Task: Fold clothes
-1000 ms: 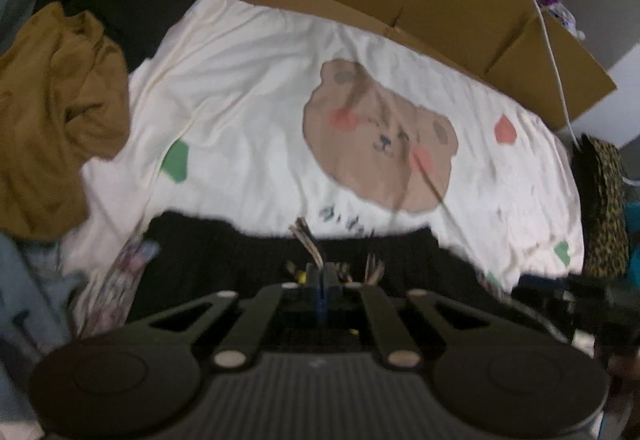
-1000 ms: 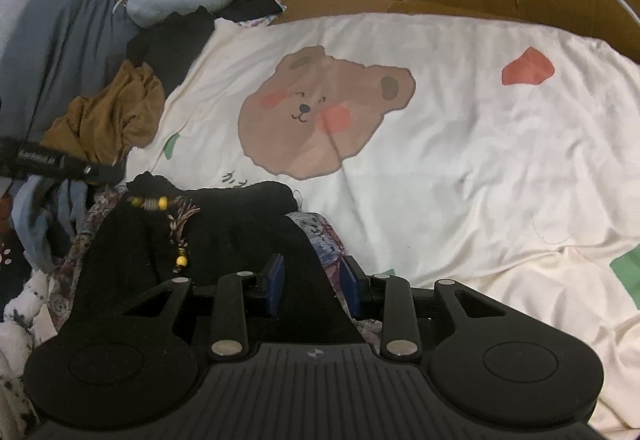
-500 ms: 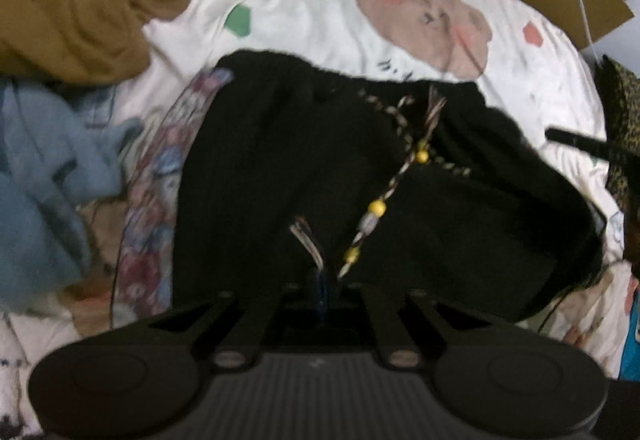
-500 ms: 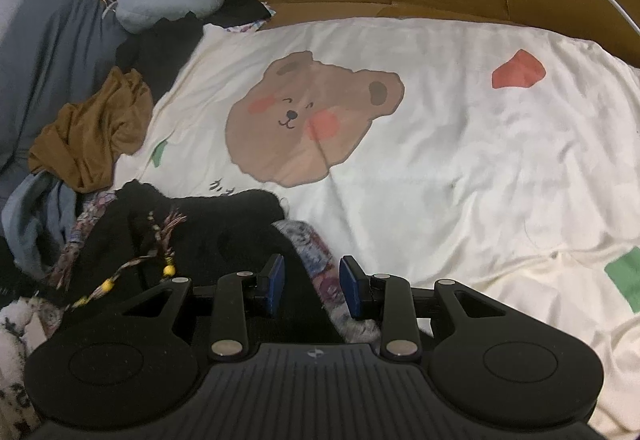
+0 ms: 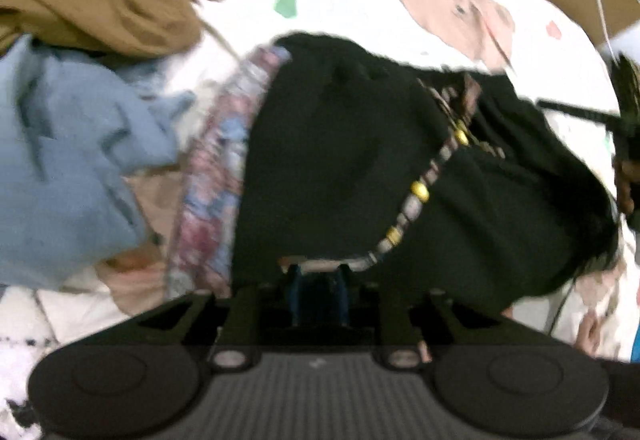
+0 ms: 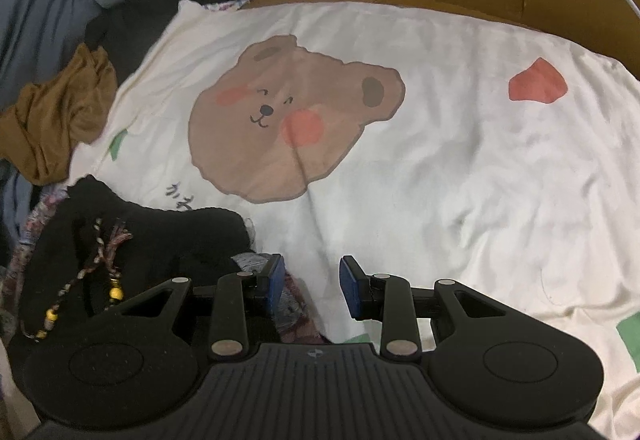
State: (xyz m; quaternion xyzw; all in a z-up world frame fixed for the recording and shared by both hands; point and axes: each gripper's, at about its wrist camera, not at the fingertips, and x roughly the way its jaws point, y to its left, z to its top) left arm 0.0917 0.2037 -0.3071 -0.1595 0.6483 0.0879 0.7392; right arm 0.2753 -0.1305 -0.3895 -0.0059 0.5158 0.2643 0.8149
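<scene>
Just ahead of the left gripper (image 5: 318, 282), a black garment (image 5: 360, 176) with a beaded drawstring (image 5: 418, 194) lies bunched on the bear-print sheet (image 6: 440, 144) of the bed, a floral lining showing along its far-left edge. It is not folded flat; whether a fold is under way cannot be settled. A brown garment (image 6: 56, 120) and a blue one (image 5: 68, 160) lie crumpled further left, unfolded. The left gripper sits low, pads slightly apart, the cord's end lying across them; grip unclear. The right gripper (image 6: 312, 282) hovers level, jaws parted and empty, the garment at its left.
</scene>
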